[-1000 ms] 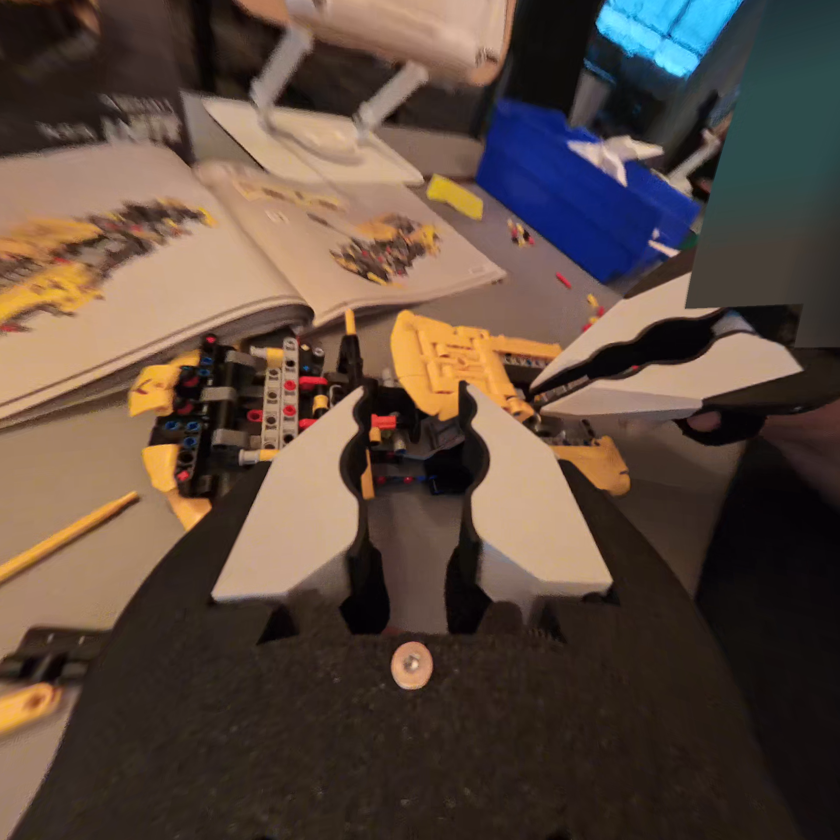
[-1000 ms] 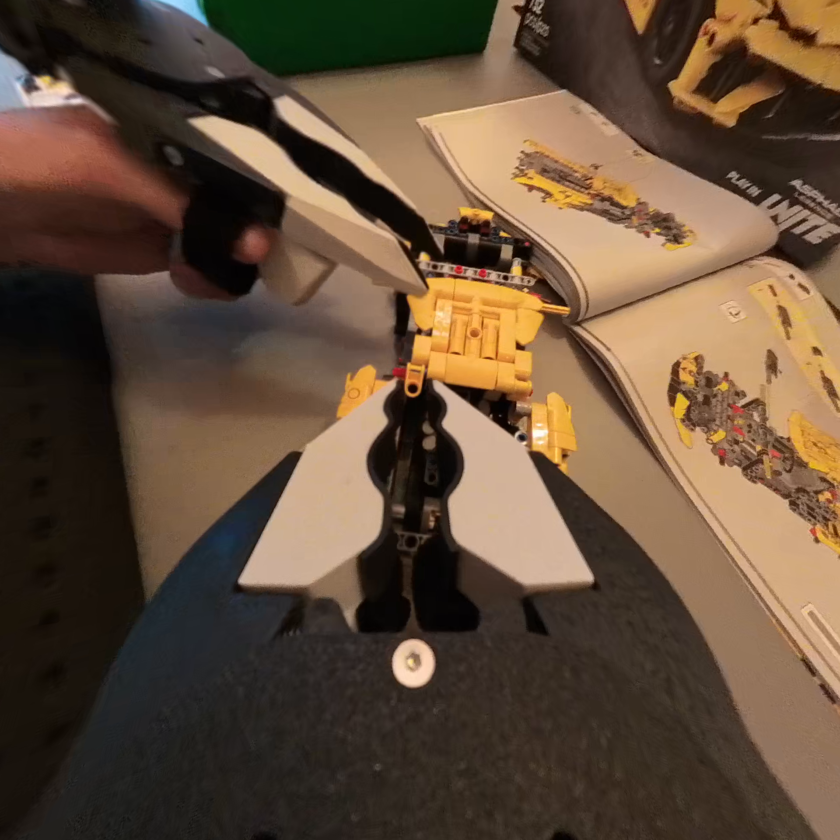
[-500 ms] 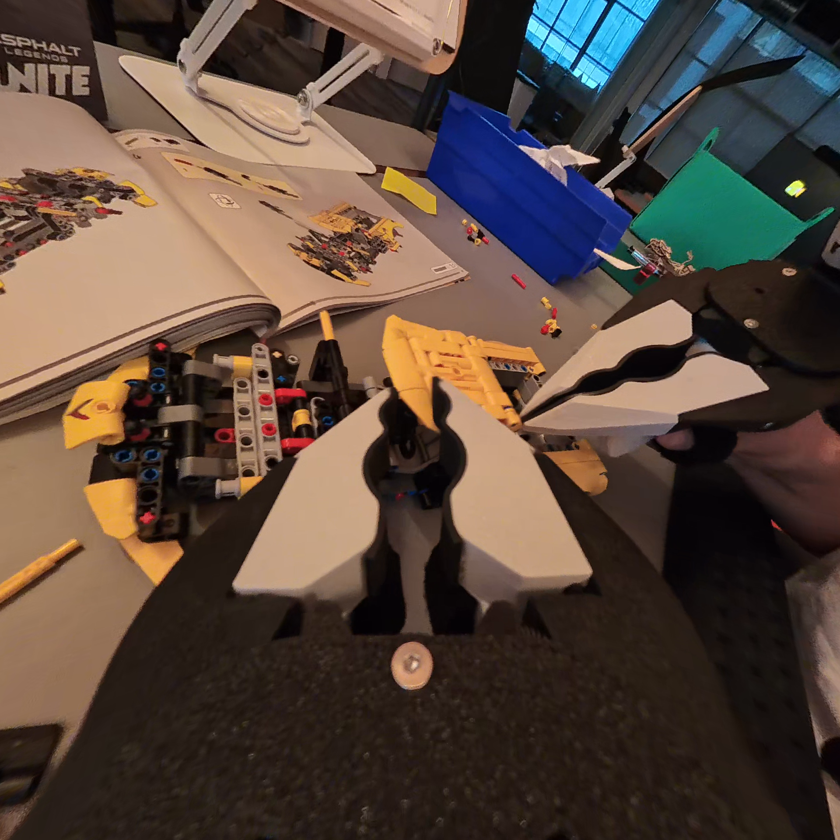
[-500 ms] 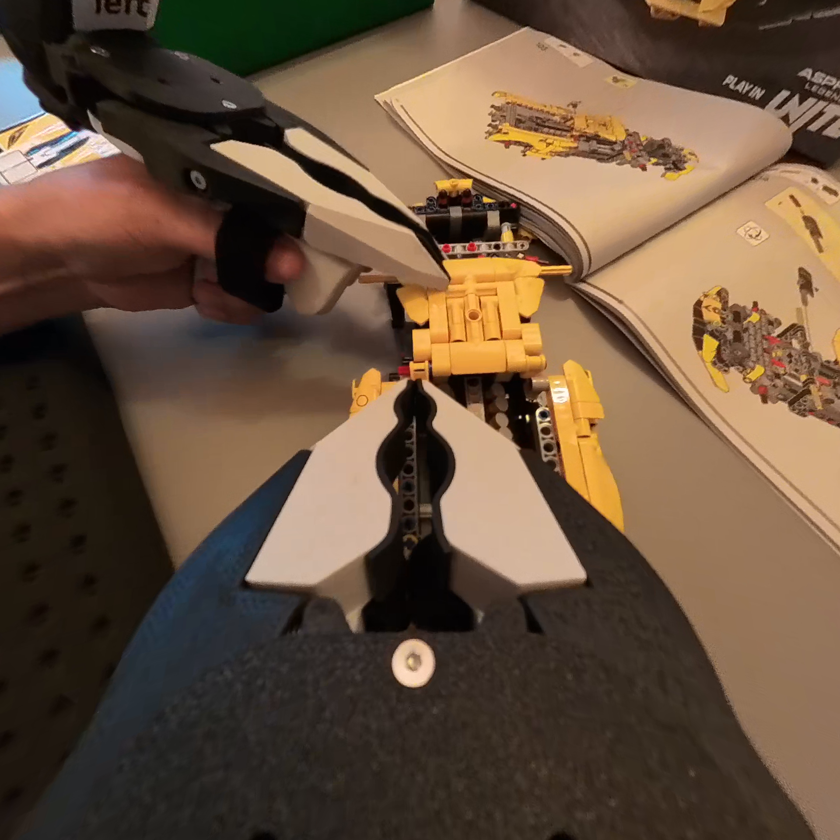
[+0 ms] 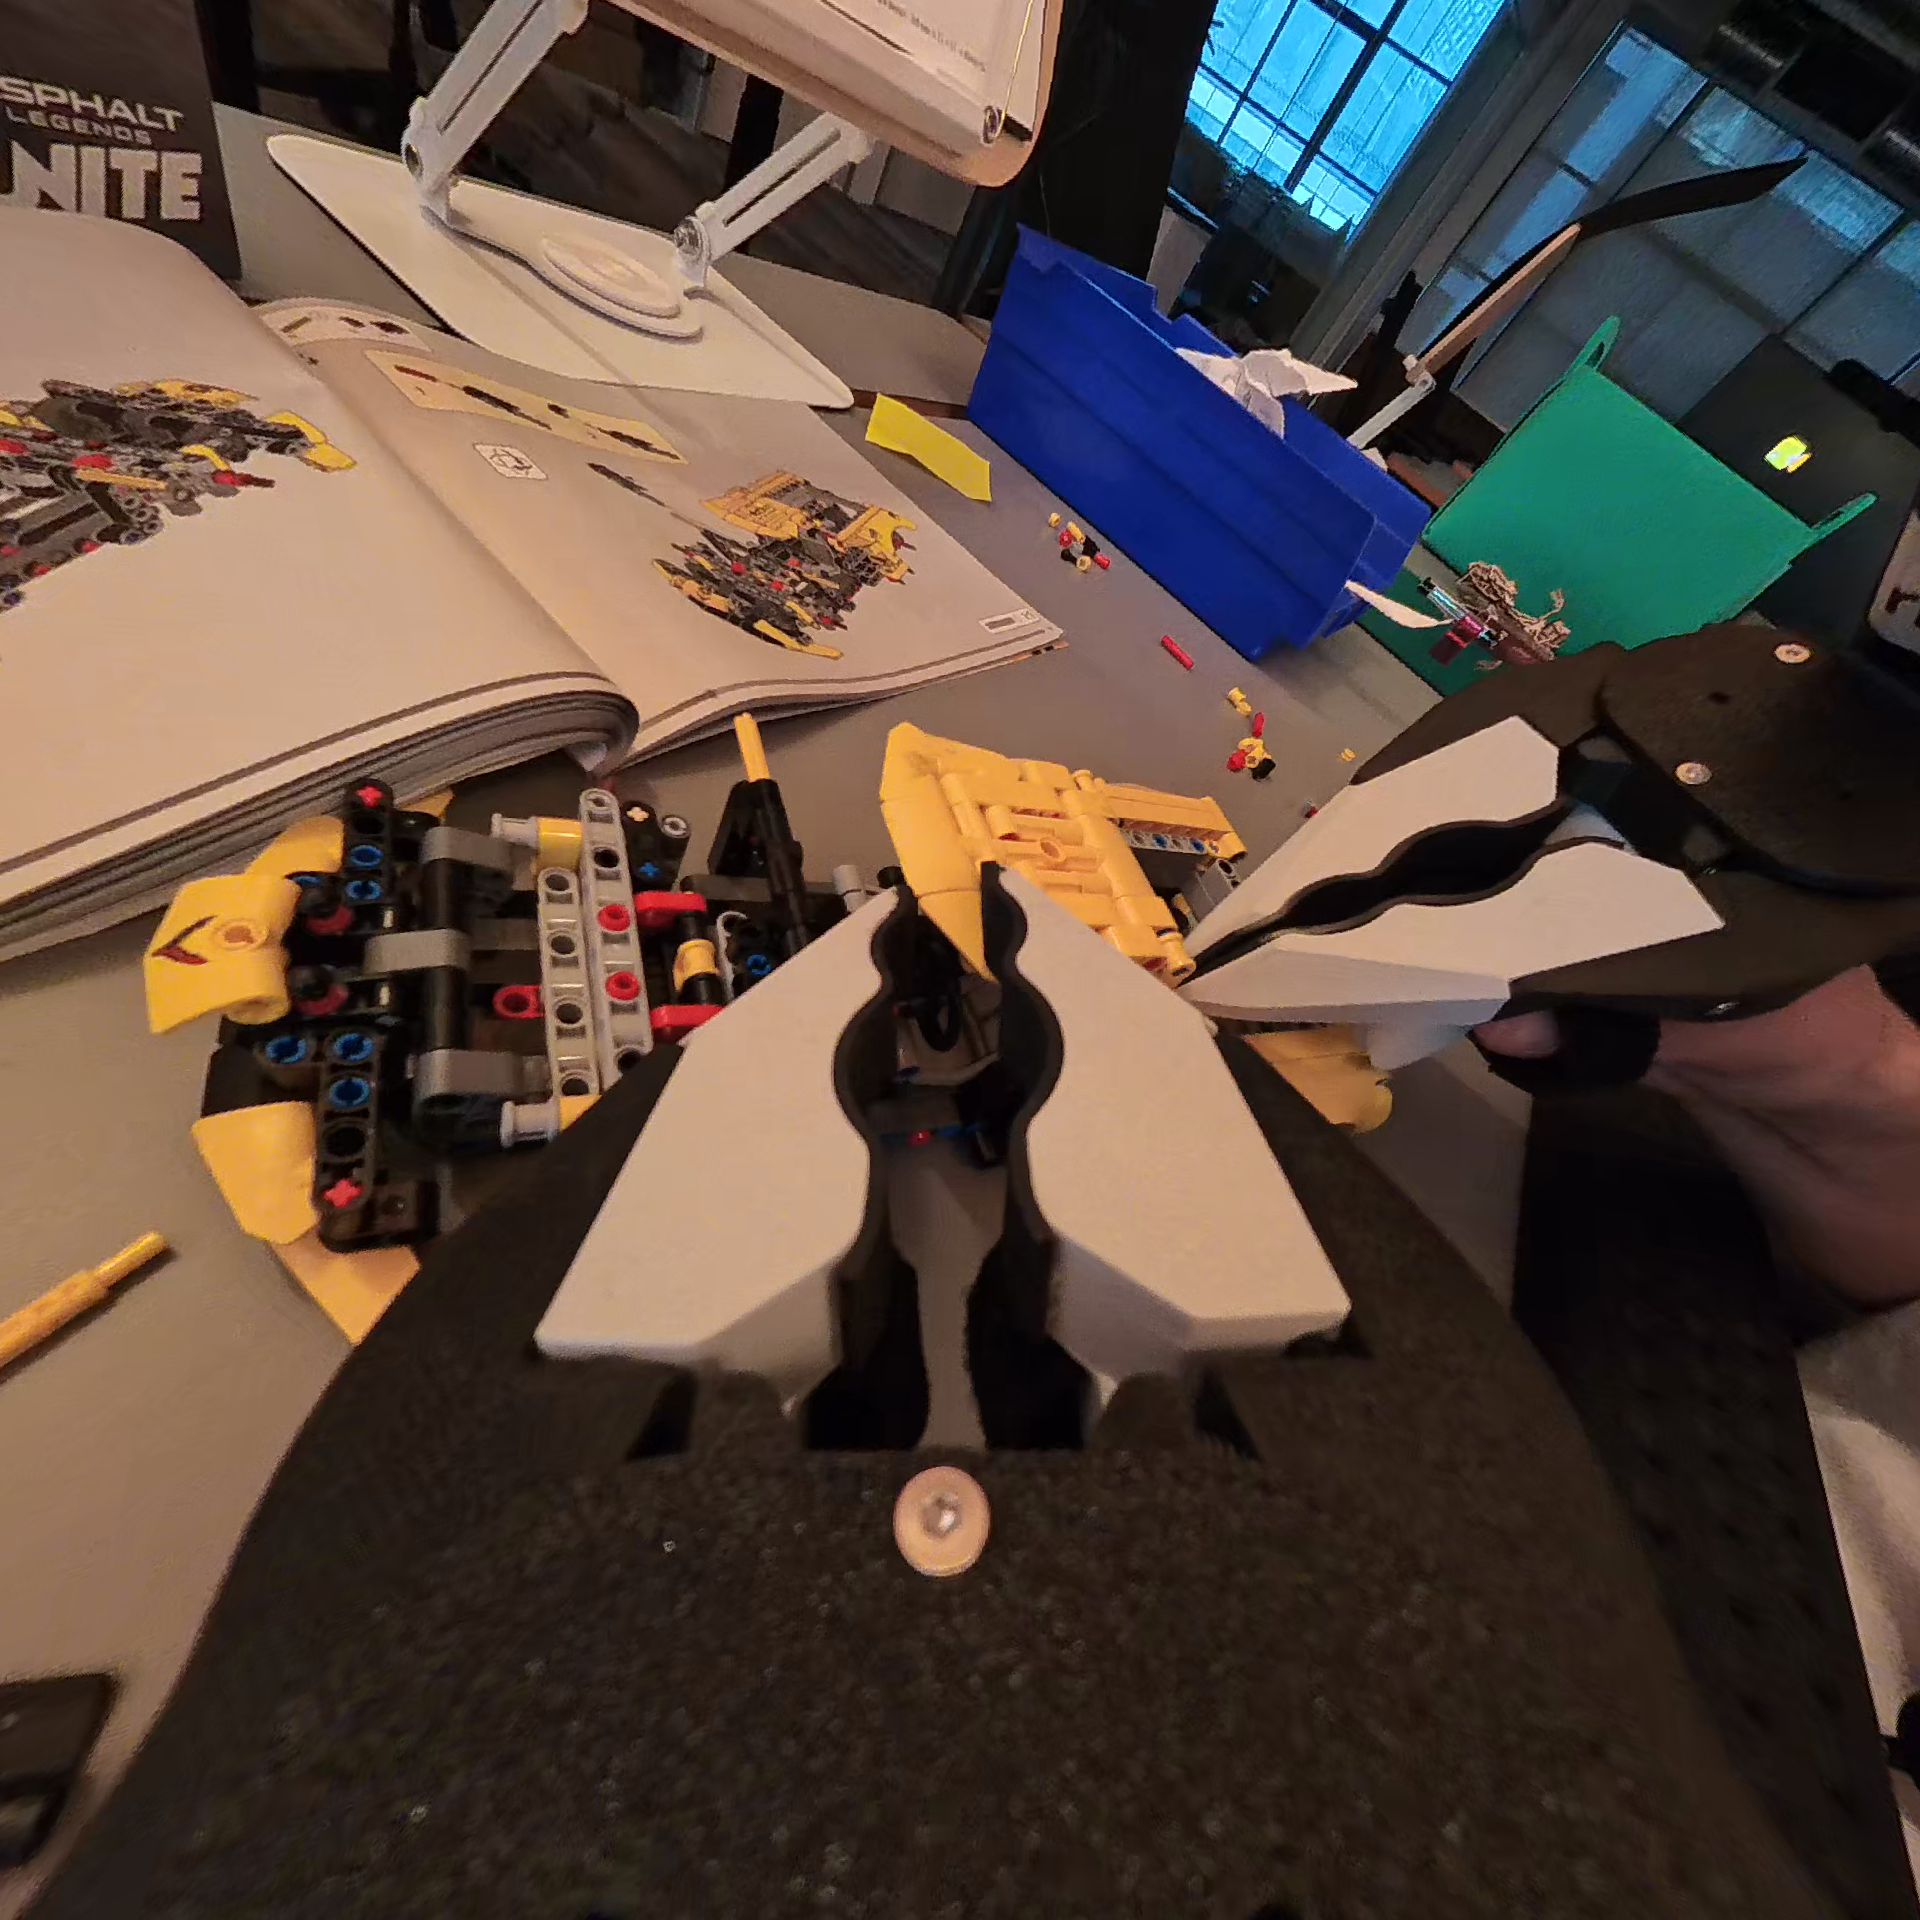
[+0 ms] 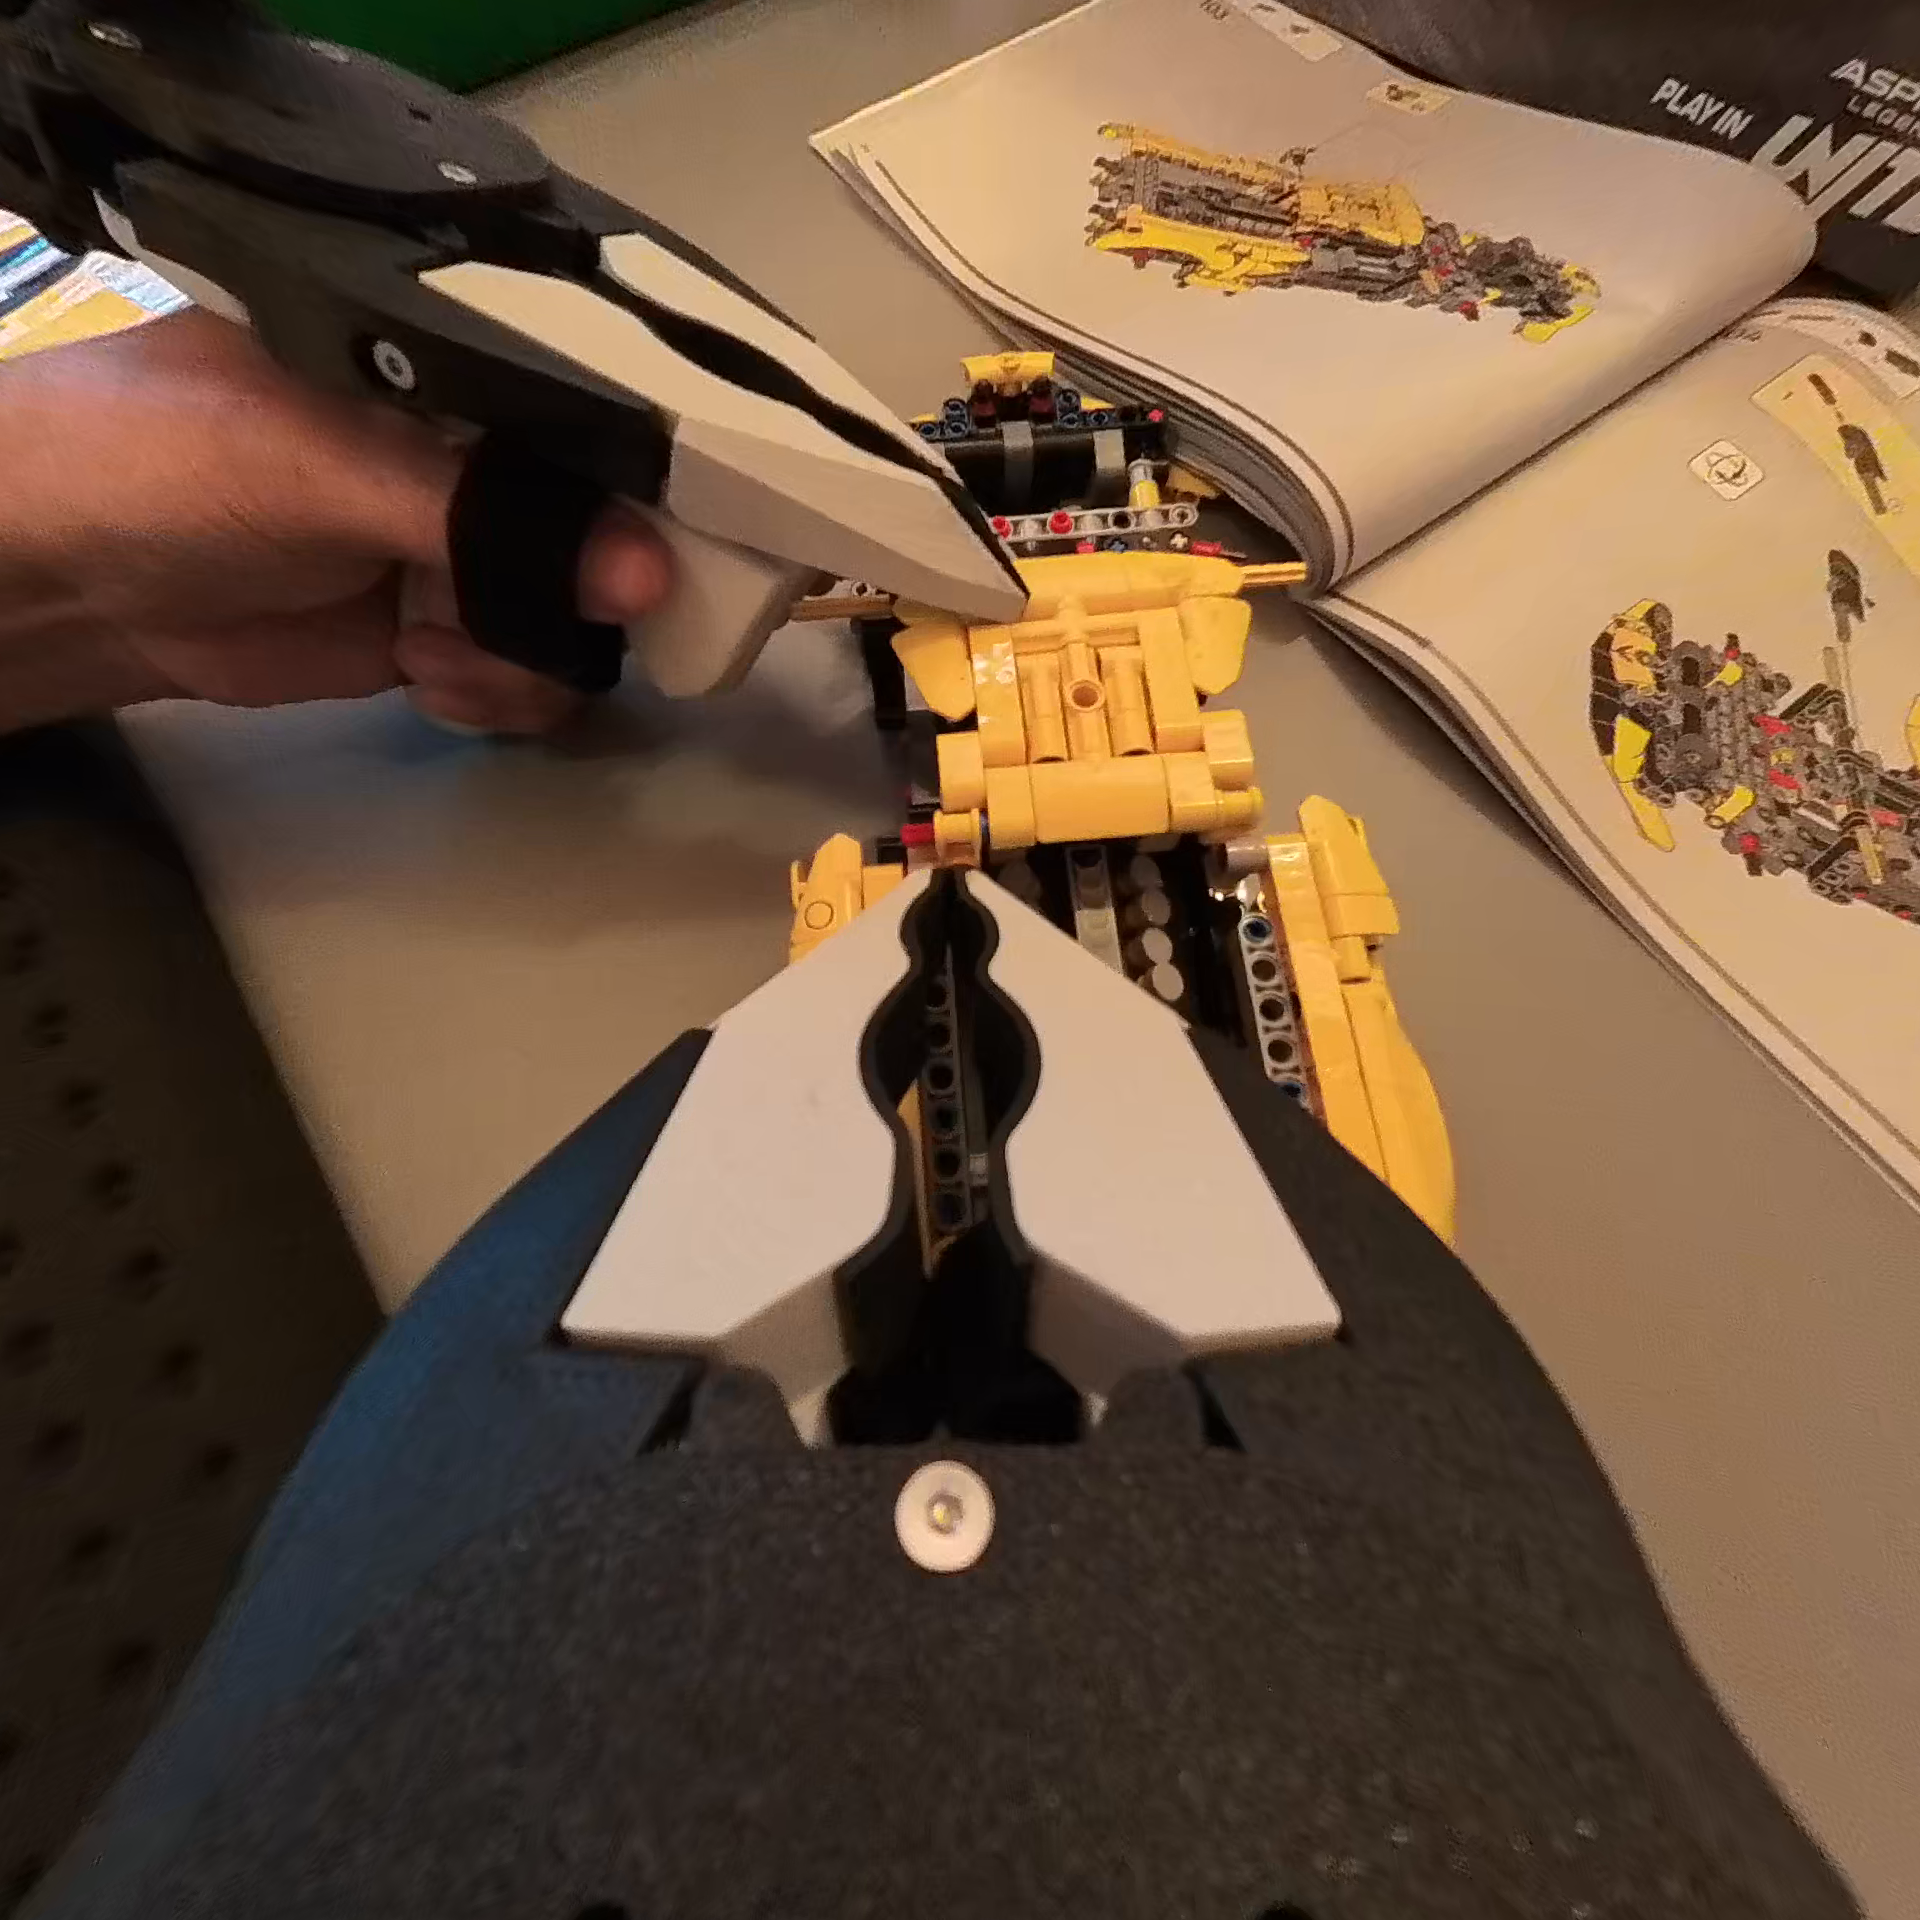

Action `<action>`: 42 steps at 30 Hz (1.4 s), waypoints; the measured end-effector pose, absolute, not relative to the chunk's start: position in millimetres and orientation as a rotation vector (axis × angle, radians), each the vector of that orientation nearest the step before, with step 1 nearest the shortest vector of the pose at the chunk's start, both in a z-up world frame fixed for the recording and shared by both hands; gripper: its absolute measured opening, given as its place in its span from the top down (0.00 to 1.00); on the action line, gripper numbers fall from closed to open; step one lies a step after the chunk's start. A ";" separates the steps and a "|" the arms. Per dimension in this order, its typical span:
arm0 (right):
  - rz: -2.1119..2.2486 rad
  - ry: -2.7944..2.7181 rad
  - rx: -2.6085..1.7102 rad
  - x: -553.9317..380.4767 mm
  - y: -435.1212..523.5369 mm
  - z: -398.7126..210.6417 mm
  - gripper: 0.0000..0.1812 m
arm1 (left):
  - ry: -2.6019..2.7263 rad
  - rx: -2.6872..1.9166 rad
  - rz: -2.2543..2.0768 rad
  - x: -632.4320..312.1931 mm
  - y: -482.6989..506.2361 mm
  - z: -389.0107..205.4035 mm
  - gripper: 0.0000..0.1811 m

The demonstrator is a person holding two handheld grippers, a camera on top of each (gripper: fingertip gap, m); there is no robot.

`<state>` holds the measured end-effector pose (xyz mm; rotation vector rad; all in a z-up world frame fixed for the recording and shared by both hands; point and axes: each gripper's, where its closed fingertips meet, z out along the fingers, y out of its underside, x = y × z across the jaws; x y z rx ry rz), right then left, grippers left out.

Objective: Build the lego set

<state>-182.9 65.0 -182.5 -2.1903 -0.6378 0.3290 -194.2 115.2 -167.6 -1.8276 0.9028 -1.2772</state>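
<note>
A yellow and black lego car model [image 5: 468,987] lies on the grey table. Its yellow panel [image 5: 1039,831] stands tilted up over the middle. My left gripper [image 5: 943,896] is shut on the near edge of that panel. In the right wrist view the left gripper [image 6: 1008,592] comes in from the left onto the panel [image 6: 1081,727]. My right gripper [image 6: 951,878] is shut on a black holed beam [image 6: 943,1091] of the model, just below the panel. In the left wrist view the right gripper [image 5: 1190,971] comes in from the right.
An open instruction book [image 5: 416,582] lies behind the model, with a black box [image 6: 1766,94] beyond it. A blue bin [image 5: 1164,488], a green bin [image 5: 1610,520] and a white stand [image 5: 582,281] are at the back. Small loose pieces [image 5: 1247,738] and a yellow axle [image 5: 73,1299] lie on the table. The grippers' ends are close to 6 cm from one another.
My left gripper's fingers have closed in from a wide gap onto the yellow panel. My right gripper has drawn back a little along the model and stayed shut.
</note>
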 end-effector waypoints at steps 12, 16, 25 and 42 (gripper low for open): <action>0.307 -0.610 -2.096 -164.4 72.0 -148.8 0.78 | 0.906 -1.817 -1.272 -193.1 114.6 -167.3 0.93; 0.341 -0.645 -2.231 -162.8 84.8 -175.3 0.54 | 0.905 -1.819 -1.277 -191.9 114.1 -167.2 0.93; 0.398 -0.649 -2.228 -167.8 88.7 -183.2 0.66 | 0.895 -1.824 -1.285 -192.0 114.4 -167.4 0.93; 0.400 -0.616 -2.285 -162.2 73.6 -182.5 0.67 | 0.983 -1.801 -1.283 -187.9 104.4 -166.1 0.89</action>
